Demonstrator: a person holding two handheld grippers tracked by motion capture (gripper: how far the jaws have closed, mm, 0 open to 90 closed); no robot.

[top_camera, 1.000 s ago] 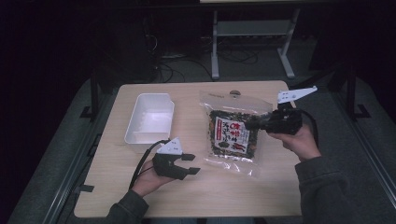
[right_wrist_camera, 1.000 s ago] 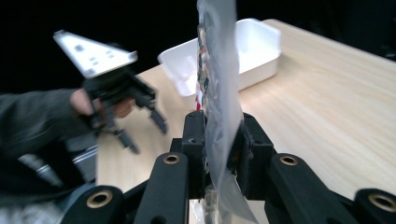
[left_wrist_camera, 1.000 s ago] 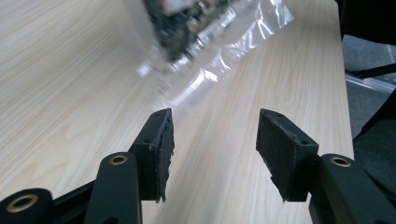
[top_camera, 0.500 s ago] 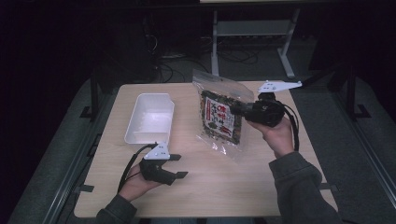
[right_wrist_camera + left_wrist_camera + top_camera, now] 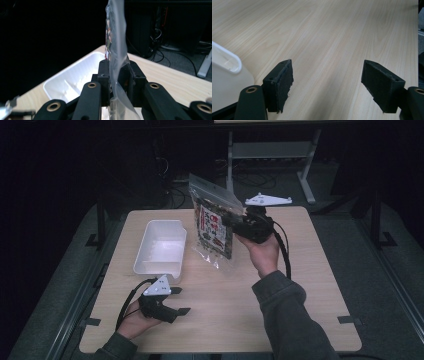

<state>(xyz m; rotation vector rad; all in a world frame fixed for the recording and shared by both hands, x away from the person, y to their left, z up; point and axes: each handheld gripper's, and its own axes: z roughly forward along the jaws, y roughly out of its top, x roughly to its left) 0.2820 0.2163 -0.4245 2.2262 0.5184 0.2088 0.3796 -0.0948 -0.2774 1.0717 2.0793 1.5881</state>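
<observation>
A clear plastic snack bag point(image 5: 214, 222) with a dark, red-and-white label hangs in the air above the table's middle. My right gripper point(image 5: 235, 224) is shut on its right edge and holds it upright; in the right gripper view the bag's clear edge point(image 5: 117, 65) is pinched between the two jaws of my right gripper point(image 5: 118, 75). A white rectangular tray point(image 5: 161, 247) sits empty on the table to the left of the bag, its rim point(image 5: 75, 75) below and beyond it. My left gripper point(image 5: 180, 301) rests open near the front left edge, my left gripper point(image 5: 327, 85) holding nothing.
The light wooden table point(image 5: 310, 270) has bare room at the right and front. A corner of the white tray point(image 5: 227, 65) lies just left of my left gripper. Behind the table stand a metal frame point(image 5: 270, 150) and cables on a dark floor.
My right gripper has lifted the bag off the table, swung it upright and carried it left toward the tray. My left gripper has drawn back toward the front left edge.
</observation>
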